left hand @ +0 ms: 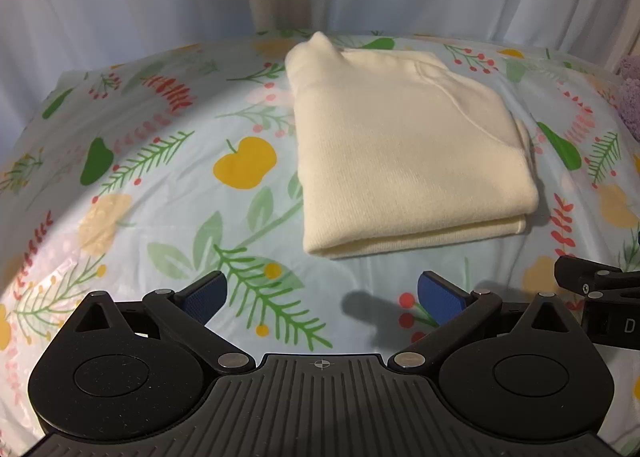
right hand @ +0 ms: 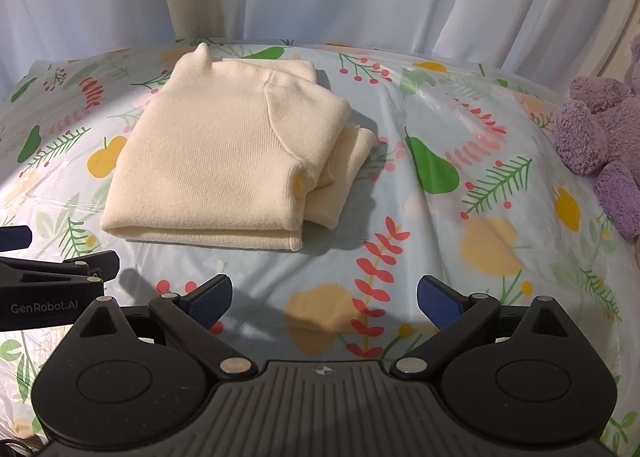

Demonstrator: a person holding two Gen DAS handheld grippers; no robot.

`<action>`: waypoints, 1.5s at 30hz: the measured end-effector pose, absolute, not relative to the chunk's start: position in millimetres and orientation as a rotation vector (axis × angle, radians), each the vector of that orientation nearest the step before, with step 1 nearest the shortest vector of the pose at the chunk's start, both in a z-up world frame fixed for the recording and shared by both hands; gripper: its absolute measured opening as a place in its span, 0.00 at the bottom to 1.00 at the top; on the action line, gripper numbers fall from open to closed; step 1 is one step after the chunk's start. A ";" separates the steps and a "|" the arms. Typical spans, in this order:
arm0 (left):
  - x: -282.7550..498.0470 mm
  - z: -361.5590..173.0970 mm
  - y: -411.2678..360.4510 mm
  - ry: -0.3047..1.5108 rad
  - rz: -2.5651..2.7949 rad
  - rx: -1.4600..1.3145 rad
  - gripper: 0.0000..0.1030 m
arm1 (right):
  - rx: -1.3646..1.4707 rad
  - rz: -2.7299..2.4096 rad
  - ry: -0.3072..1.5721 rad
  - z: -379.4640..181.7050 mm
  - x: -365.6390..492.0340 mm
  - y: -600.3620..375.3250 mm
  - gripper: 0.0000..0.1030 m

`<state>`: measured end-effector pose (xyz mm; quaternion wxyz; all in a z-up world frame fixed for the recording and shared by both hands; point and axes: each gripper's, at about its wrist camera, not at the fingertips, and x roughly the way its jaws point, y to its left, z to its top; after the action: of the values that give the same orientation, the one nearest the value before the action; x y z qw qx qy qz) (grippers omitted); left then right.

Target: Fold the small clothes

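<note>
the cream sweater [left hand: 404, 145] lies folded in a thick stack on the fruit-print tablecloth [left hand: 168, 185], ahead of both tools. the left gripper [left hand: 322, 297] and the right gripper [right hand: 324, 299] hover side by side above the cloth, jaws spread wide and empty. a purple plush toy [right hand: 604, 137] sits at the right edge.
</note>
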<state>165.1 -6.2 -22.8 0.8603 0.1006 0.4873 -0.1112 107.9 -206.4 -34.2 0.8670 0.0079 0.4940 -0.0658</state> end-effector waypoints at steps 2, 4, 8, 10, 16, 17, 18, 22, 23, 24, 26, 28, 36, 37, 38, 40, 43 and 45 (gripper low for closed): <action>164.2 -23.2 -7.2 1.023 -0.234 0.218 1.00 | 0.020 -0.139 1.034 -33.5 107.3 -206.4 0.96; 164.0 -23.4 -7.4 1.026 -0.236 0.220 1.00 | 0.028 -0.139 1.032 -32.5 106.4 -206.6 0.96; 164.2 -23.1 -7.6 1.029 -0.235 0.213 1.00 | 0.030 -0.138 1.033 -31.6 105.3 -207.8 0.96; 165.1 -23.0 -7.2 1.031 -0.237 0.209 1.00 | 0.033 -0.137 1.036 -31.8 105.1 -208.0 0.96; 166.4 -23.2 -7.4 1.034 -0.241 0.212 1.00 | 0.034 -0.139 1.039 -32.1 105.0 -209.2 0.96; 166.4 -23.4 -7.9 1.035 -0.242 0.212 1.00 | 0.034 -0.140 1.039 -32.0 105.0 -209.2 0.96; 166.5 -23.7 -8.4 1.036 -0.242 0.212 1.00 | 0.035 -0.140 1.038 -31.8 105.1 -209.9 0.96; 167.9 -25.2 -10.3 1.045 -0.243 0.212 1.00 | 0.033 -0.139 1.031 -30.5 105.8 -211.3 0.96; 168.1 -25.4 -10.7 1.045 -0.242 0.213 1.00 | 0.032 -0.140 1.029 -30.0 105.8 -211.3 0.96; 168.3 -25.4 -11.0 1.045 -0.242 0.214 1.00 | 0.031 -0.139 1.028 -29.9 105.9 -211.0 0.96; 168.9 -25.9 -11.4 1.047 -0.240 0.212 1.00 | 0.035 -0.139 1.030 -29.9 106.6 -211.8 0.96; 169.5 -26.1 -11.6 1.048 -0.239 0.211 1.00 | 0.036 -0.137 1.034 -30.5 107.5 -212.2 0.96; 171.8 -27.2 -14.3 1.053 -0.237 0.212 1.00 | 0.032 -0.140 1.037 -31.1 109.2 -212.9 0.96; 172.1 -27.5 -14.9 1.055 -0.238 0.212 1.00 | 0.031 -0.140 1.036 -31.1 109.2 -213.0 0.96; 172.4 -27.7 -15.4 1.058 -0.238 0.211 1.00 | 0.032 -0.142 1.035 -30.8 109.7 -213.7 0.96; 173.0 -28.0 -16.3 1.063 -0.245 0.206 1.00 | 0.034 -0.144 1.034 -30.4 110.0 -214.1 0.96; 173.3 -28.5 -17.0 1.068 -0.250 0.200 1.00 | 0.039 -0.142 1.032 -30.0 111.0 -216.1 0.96; 173.8 -28.8 -17.5 1.073 -0.250 0.202 1.00 | 0.040 -0.143 1.031 -30.2 111.2 -216.3 0.96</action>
<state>173.8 -17.5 -28.8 0.8473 0.0958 0.5087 -0.1184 111.2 -216.3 -30.2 0.8674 0.0192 0.4925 -0.0682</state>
